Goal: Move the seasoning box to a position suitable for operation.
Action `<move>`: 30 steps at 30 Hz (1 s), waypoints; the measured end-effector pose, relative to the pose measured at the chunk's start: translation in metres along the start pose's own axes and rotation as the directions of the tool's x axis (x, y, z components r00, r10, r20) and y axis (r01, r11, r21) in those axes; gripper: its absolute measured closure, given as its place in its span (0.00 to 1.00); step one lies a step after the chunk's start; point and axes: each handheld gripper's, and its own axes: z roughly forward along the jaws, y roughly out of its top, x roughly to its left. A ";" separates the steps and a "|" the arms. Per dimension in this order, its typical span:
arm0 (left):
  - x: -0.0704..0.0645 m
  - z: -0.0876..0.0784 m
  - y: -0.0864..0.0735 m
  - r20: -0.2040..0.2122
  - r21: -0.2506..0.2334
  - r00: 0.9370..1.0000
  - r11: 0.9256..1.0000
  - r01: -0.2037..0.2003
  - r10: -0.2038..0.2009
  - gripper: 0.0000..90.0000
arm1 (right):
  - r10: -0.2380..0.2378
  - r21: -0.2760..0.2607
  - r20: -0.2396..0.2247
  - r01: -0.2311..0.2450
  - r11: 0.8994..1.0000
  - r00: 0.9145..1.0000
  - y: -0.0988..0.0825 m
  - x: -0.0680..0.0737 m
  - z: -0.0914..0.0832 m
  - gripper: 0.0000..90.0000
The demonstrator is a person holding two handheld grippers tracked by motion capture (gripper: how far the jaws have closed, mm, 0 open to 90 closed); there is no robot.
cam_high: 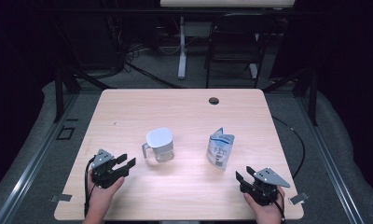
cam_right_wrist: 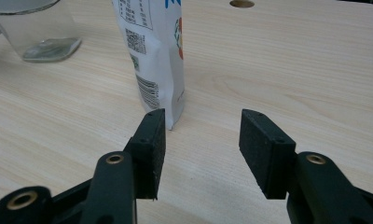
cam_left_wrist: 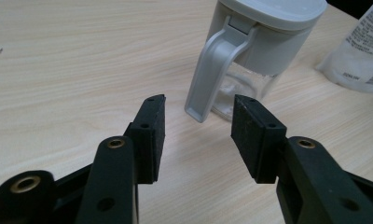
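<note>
Our left tongs [cam_high: 125, 163] gape near the worktop's [cam_high: 184, 107] front-left corner, facing the jug [cam_high: 159, 144]. Our right tongs [cam_high: 244, 173] gape front-right, pouch [cam_high: 220, 148] just beyond.

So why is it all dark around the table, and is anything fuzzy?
High view: light falls on the table, the room around stays dark, with a pale sheen beside the jug. Left gripper view: the pouch looks soft. Right gripper view: the nearest jaws blur slightly.

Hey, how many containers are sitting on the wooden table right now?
2. The clear glass jug with a grey lid and handle stands left of centre; the white-and-blue printed pouch stands upright to its right. Nothing seems hidden.
</note>
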 end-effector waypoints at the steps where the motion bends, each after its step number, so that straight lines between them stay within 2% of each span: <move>1: -0.001 0.001 0.002 0.008 0.009 1.000 1.000 -0.011 0.011 0.62 | 0.001 -0.001 -0.003 -0.001 1.000 1.000 0.000 0.000 0.000 0.56; 9: -0.006 0.016 0.011 0.000 0.010 1.000 1.000 -0.024 0.024 0.62 | 0.021 -0.023 -0.002 -0.021 1.000 1.000 -0.001 -0.002 -0.005 0.55; 12: -0.008 0.025 0.016 0.012 0.028 1.000 0.999 -0.028 0.028 0.62 | 0.032 -0.024 -0.004 -0.032 0.999 0.999 -0.002 -0.002 -0.006 0.54; 15: -0.011 0.031 0.018 0.005 0.037 0.999 0.999 -0.035 0.034 0.63 | 0.040 -0.023 -0.007 -0.040 0.999 0.999 -0.004 -0.002 -0.006 0.54; 20: -0.010 0.039 0.021 -0.001 0.055 0.999 0.997 -0.047 0.047 0.63 | 0.048 -0.023 -0.004 -0.048 0.999 0.999 -0.007 -0.003 -0.007 0.54; 23: -0.010 0.042 0.021 -0.005 0.061 0.999 0.997 -0.052 0.052 0.67 | 0.053 -0.020 -0.002 -0.053 0.998 0.999 -0.008 -0.004 -0.008 0.54; 28: -0.006 0.049 0.022 -0.013 0.073 0.998 0.996 -0.060 0.061 0.67 | 0.062 -0.037 0.003 -0.062 0.997 0.998 -0.010 -0.006 -0.010 0.54; 30: -0.005 0.050 0.023 -0.009 0.083 0.997 0.993 -0.081 0.082 0.67 | 0.068 -0.039 0.003 -0.068 0.997 0.998 -0.011 -0.006 -0.011 0.54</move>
